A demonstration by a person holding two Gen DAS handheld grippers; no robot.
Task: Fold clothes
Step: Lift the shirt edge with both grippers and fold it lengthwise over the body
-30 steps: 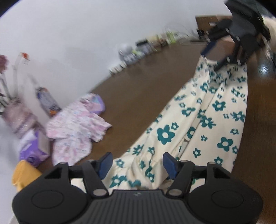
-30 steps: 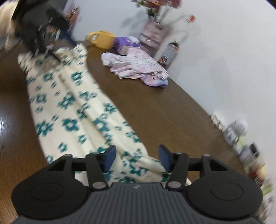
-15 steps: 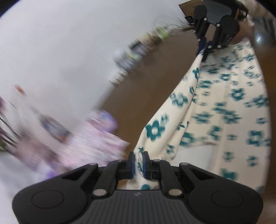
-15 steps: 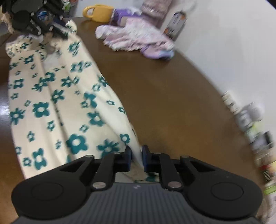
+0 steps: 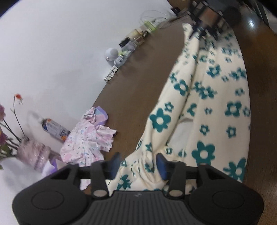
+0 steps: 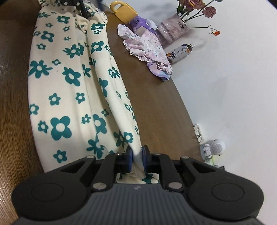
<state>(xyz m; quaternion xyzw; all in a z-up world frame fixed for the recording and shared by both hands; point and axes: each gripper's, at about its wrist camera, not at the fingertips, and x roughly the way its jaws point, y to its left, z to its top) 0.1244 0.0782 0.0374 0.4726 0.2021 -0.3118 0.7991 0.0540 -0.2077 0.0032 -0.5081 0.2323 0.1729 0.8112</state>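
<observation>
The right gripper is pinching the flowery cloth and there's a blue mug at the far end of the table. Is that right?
Not quite: the mug is yellow, not blue, as the right wrist view shows. The rest holds: the right gripper is pinching the flowery cloth, and the mug sits at the far end of the table.

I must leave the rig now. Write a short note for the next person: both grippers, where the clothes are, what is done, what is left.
Left gripper: jaws opening, one end of the cream floral garment lies between the pads, not pinched.
Right gripper: shut on the other end of the same garment.
Clothes: the floral garment lies stretched lengthwise on the brown table, one long edge rolled inward. The pink garment lies crumpled near the wall, beside the bottle.
Done: the floral garment is laid out long.
Left: fold it across, probably end to end; then the pink garment, untouched so far.
</observation>
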